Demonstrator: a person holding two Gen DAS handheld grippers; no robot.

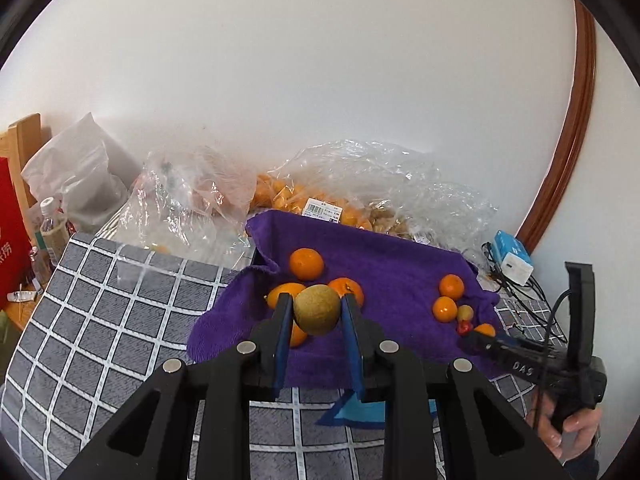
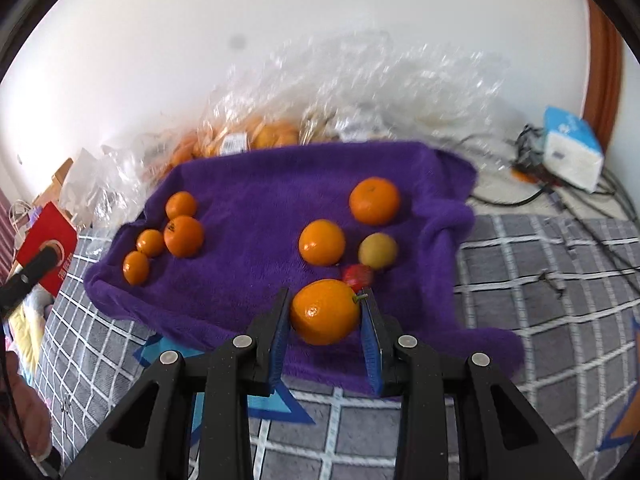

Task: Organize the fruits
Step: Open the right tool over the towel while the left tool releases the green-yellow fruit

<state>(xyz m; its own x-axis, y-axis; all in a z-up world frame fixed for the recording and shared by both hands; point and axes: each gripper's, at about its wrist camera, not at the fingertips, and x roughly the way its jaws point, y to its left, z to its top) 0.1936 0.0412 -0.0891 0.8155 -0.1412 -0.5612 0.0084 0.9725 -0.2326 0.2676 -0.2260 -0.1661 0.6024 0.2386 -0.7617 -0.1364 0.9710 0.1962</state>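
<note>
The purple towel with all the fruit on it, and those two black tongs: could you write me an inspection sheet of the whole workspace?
Surface: grey checked cover with a purple towel spread on it.
Job's things: loose oranges in a left cluster and a right group, with a pale yellow fruit and a small red fruit.
Clutter: clear plastic bags of fruit, tissue pack, water bottle, red box.
Grippers: left tongs grip a brownish-green round fruit; right tongs bracket an orange, contact uncertain.
Cables: black tangle beside the tissues.
Surroundings: white wall, wooden trim.
</note>
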